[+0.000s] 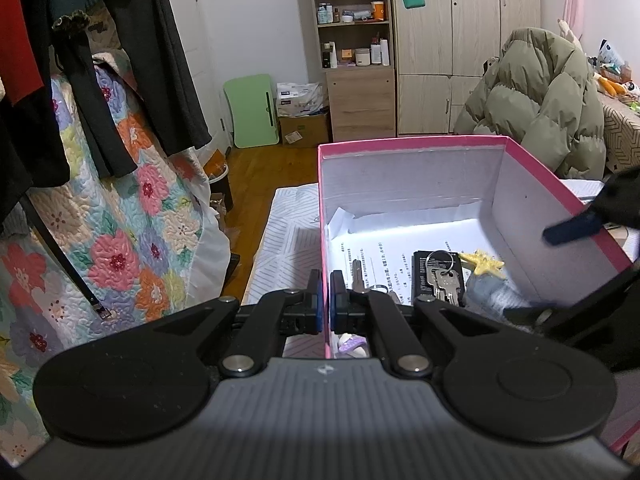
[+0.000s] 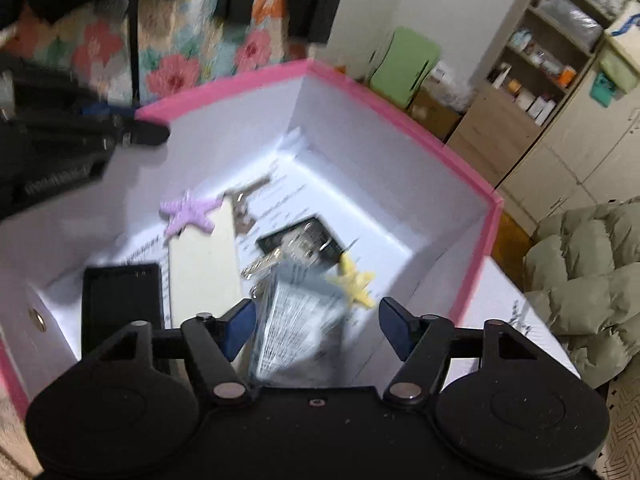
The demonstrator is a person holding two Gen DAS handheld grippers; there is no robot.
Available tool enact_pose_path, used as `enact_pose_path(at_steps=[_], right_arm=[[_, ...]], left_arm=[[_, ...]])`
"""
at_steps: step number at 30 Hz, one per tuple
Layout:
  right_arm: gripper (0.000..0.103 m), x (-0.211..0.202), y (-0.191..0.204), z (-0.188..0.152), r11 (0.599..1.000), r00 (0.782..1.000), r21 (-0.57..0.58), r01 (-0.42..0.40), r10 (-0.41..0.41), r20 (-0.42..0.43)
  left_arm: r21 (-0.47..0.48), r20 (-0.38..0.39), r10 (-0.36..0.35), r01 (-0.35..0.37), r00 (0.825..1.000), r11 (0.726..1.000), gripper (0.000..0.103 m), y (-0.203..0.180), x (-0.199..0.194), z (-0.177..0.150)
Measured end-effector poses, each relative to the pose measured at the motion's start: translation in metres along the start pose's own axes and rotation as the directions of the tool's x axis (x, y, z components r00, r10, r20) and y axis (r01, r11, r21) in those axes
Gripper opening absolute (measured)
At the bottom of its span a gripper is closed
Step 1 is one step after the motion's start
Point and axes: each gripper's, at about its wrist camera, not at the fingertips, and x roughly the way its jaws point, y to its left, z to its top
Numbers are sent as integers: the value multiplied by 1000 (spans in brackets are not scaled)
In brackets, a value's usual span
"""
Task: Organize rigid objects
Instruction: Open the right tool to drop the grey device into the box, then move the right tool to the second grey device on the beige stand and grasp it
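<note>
Pretty far along I think: keys (image 1: 440,276), starfish, batteries already in the pink box (image 1: 404,142). My left gripper (image 1: 325,300) pinches its wall, right gripper (image 2: 316,328) spread wide over a blurry packet (image 2: 296,320).

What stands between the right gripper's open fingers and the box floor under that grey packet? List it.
Nothing blocks the drop. The right gripper is open above the pink box, and the blurred grey packet sits between its fingers. Directly beneath lie a key bunch and a yellow starfish, so it may land on those.
</note>
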Motion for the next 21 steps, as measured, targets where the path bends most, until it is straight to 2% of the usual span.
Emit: enact_pose_path(at_steps=[2,5,9,12,17,21], right_arm=[[74,-15,-13,-3,999,998,47,-5,2,56],[74,-49,-43,-16,989,985,135,-66,43,167],[74,-72,-82,-39,972,975,230,-51,0,220],[74,-67,-105,-60,967,977,253,31,-83,198],[74,-35,-128,-89,963,977,224,147,-177,120],[74,-8,-136,-97,968,980,180,173,-188,69]], left_arm=[[1,1,1,-1,1000,1000,2,0,0,0],[0,-2,0,0,1000,1000,3,0,0,0],[-6,0,-5,5,1000,1000,3,1,0,-1],[-18,-5,-12,12,1000,1000,3,2,1,-1],[-7,-6,-4,4,1000,1000,3,2,1,-2],[-4,-8,-3,3,1000,1000,3,2,2,-1]])
